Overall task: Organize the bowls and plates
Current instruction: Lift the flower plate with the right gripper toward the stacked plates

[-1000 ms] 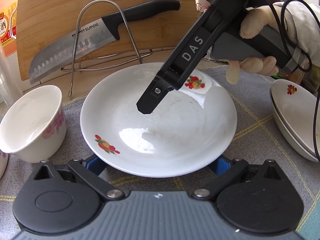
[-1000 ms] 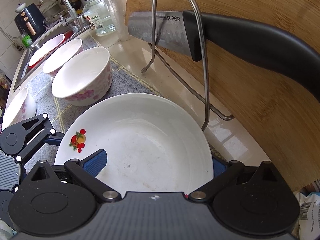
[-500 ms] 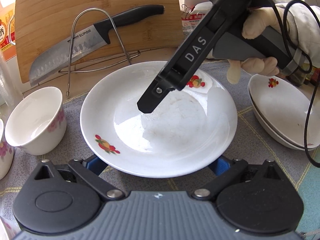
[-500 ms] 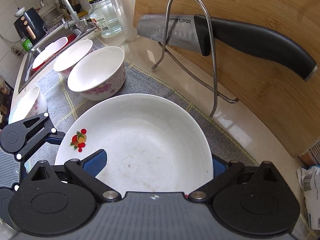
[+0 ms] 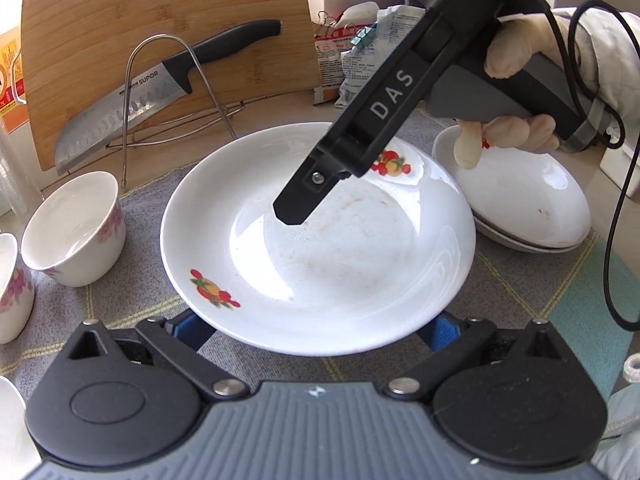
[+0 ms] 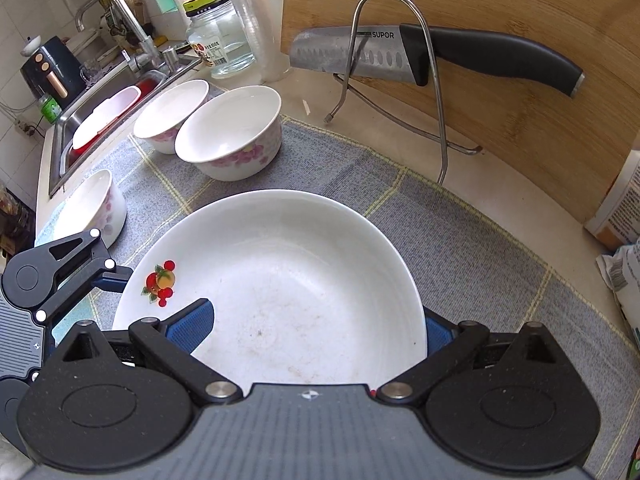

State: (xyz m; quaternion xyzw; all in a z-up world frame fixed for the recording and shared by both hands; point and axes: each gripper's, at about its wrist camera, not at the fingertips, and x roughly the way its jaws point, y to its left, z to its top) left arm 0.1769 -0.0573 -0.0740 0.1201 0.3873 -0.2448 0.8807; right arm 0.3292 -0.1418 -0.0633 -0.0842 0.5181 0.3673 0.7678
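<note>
Carrying plate: right gripper pinches its rim; left gripper jaws spread beneath; lower level onto stack, frame right.

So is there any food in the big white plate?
Empty. The plate holds no food, only faint brownish smudges on its bare white bottom, with its painted fruit near the rim.

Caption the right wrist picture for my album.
Right tongs clamp a fruit-print plate above a grey mat.
</note>
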